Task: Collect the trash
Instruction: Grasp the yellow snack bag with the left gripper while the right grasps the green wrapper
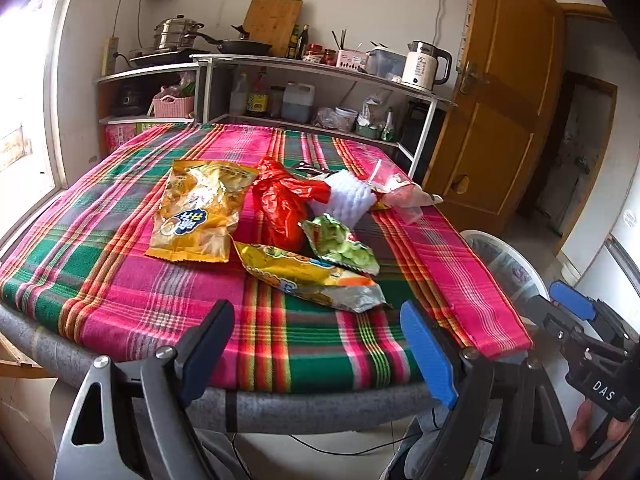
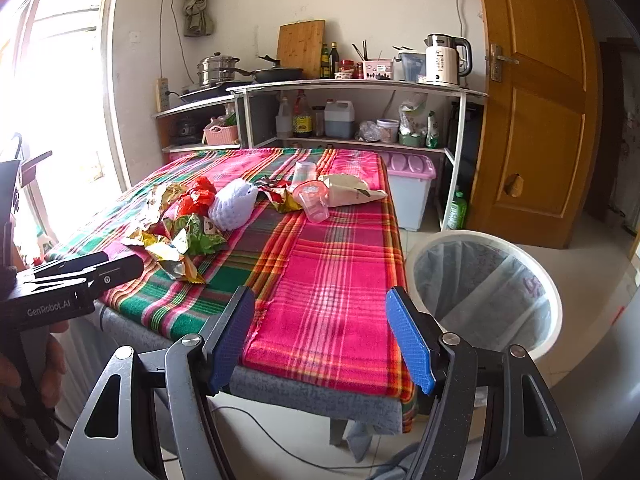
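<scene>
Trash lies on the plaid-covered table (image 1: 120,280): a yellow snack bag (image 1: 200,212), a red plastic bag (image 1: 284,204), a green wrapper (image 1: 340,244), a yellow-orange wrapper (image 1: 308,280), white foam netting (image 1: 348,196) and clear plastic cups (image 2: 314,198). A white bin (image 2: 484,284) with a liner stands on the floor right of the table. My left gripper (image 1: 316,348) is open and empty at the table's near edge. My right gripper (image 2: 320,340) is open and empty over the near right corner, beside the bin.
A shelf unit (image 2: 352,88) with pots, bottles and a kettle (image 2: 444,58) stands behind the table. A pink-lidded box (image 2: 408,188) sits under it. A wooden door (image 2: 536,100) is at right, a bright window at left.
</scene>
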`<state>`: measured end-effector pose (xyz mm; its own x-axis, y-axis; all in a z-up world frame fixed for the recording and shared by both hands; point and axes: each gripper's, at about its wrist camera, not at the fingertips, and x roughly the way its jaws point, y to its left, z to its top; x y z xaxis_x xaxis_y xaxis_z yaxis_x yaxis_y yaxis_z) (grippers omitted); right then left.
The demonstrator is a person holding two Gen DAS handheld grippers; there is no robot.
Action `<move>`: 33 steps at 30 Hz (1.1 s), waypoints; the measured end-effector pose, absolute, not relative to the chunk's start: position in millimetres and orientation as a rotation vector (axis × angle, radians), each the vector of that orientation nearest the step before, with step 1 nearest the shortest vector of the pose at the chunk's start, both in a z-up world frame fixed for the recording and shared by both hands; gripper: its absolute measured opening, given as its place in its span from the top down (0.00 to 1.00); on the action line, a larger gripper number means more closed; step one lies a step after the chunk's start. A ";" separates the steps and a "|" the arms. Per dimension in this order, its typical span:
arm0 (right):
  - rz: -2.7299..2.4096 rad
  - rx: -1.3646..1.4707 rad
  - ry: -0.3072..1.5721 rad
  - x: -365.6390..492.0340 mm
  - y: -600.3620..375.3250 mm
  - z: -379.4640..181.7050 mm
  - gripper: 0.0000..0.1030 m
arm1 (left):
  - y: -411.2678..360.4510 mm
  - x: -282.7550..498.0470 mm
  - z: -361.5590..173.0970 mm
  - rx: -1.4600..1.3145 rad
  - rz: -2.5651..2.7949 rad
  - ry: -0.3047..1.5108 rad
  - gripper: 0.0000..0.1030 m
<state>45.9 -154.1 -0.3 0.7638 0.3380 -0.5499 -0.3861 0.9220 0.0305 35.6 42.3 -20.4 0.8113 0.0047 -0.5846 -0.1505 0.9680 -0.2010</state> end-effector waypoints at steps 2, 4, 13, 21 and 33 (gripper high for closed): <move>0.408 -0.094 0.590 52.9 -148.4 -0.8 0.34 | 50.4 42.5 -21.4 -0.253 0.103 0.629 0.16; 0.426 -0.104 0.600 59.7 -141.2 -1.9 0.34 | 58.3 49.0 -22.8 -0.262 0.113 0.642 0.16; 0.547 -0.146 0.620 87.6 -97.3 -1.4 0.34 | 95.5 64.3 -26.8 -0.301 0.174 0.657 0.16; 0.665 -0.145 0.653 107.1 -49.6 0.8 0.34 | 134.6 81.4 -26.7 -0.315 0.211 0.666 0.16; 0.756 -0.140 0.788 139.8 -8.2 -15.4 0.41 | 152.7 112.5 -34.0 -0.303 0.161 0.738 0.16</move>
<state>139.8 -8.2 -15.4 0.4615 0.5627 -0.6859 -0.6622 0.7329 0.1557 112.5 152.7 -34.0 0.7298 0.0382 -0.6826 -0.2499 0.9443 -0.2143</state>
